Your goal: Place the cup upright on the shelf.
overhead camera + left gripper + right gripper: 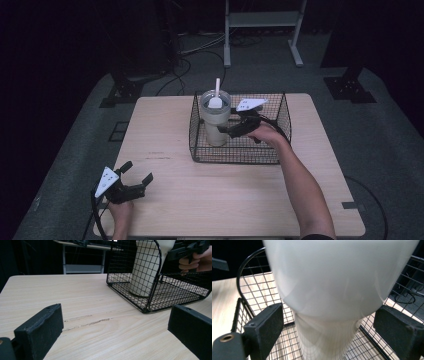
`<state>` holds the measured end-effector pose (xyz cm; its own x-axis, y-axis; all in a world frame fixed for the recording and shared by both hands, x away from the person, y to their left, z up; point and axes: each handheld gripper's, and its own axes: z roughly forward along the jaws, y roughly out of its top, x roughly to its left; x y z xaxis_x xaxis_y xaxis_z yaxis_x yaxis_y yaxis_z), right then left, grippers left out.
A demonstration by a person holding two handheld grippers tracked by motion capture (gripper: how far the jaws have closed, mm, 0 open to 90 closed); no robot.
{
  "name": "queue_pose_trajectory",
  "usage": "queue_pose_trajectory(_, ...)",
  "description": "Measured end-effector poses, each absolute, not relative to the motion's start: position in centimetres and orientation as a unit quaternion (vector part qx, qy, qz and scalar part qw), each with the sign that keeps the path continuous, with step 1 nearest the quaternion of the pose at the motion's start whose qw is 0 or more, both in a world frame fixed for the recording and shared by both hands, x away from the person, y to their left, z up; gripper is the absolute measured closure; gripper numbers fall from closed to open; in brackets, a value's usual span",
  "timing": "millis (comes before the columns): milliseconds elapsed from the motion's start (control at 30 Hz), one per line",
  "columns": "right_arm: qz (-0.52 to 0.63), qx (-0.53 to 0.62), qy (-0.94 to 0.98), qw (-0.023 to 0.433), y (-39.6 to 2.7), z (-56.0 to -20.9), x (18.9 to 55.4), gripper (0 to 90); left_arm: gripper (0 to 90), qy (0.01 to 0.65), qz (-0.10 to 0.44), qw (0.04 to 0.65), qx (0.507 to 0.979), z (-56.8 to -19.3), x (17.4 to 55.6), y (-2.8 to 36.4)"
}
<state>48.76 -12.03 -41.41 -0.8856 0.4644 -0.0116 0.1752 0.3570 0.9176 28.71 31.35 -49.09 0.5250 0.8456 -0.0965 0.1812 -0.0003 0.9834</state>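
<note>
A white tumbler [215,120] with a lid and a white straw [217,87] stands upright in the left part of a black wire basket [240,161]. My right gripper [223,131] reaches into the basket from the right and stands open, one jaw on each side of the tumbler [332,277], with a gap left at both jaws [328,315]. At the table's front left corner my left gripper [138,171] is open and holds nothing. Its view looks across the bare wood [116,315] toward the basket [152,290] and the tumbler [145,267].
The light wooden table [200,190] has faint scuff marks [87,322] in front of the basket. Beyond the table are a dark floor, cables and a metal stand [262,30]. A hand [197,261] holds the right gripper [180,251] over the basket.
</note>
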Motion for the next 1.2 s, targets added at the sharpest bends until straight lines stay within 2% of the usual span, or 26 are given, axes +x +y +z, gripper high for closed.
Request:
queue_pose_trajectory(733, 0.517, 0.217, 0.816, 0.139, -15.5, -38.2, 46.7, 9.0, 0.0, 0.395, 0.284, 0.585, 0.648, -49.1, 28.6, 31.3)
queue_pose_trajectory(1200, 0.516, 0.212, 0.814, 0.163, -17.2, -36.1, 44.9, 9.0, 0.0, 0.396, 0.285, 0.584, 0.649, -49.1, 28.7, 31.2)
